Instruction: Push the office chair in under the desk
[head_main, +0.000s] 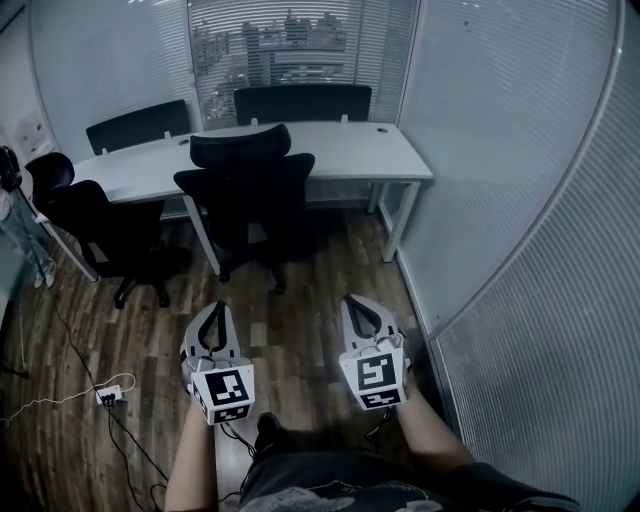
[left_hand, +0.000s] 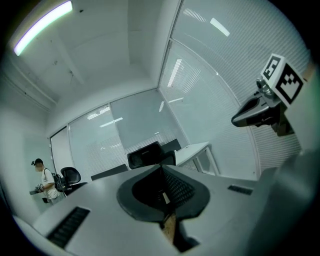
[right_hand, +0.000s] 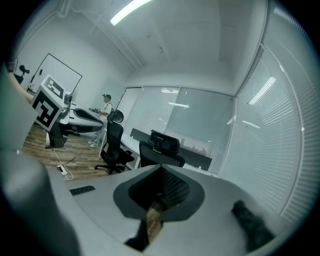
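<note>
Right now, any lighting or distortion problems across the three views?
Head view: dim, and the office chair reads as a near-black silhouette against the white desk; the fisheye bows the blinds at right. Left gripper view: dark corners, and the ceiling light is blown out. Right gripper view: the same vignetting, with blurred foreground along the left edge.

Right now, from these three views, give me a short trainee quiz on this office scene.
1. True or false: the left gripper and the right gripper are pressing on the back of the office chair.
2. Where does the power strip lie? A: on the floor, to the left of the left gripper. B: in the right gripper. C: on the office chair's seat.
3. Are both grippers open or shut, and is anything between their jaws?
Key: 1 false, both are short of the chair. 2 A. 3 shut, nothing between them.
</note>
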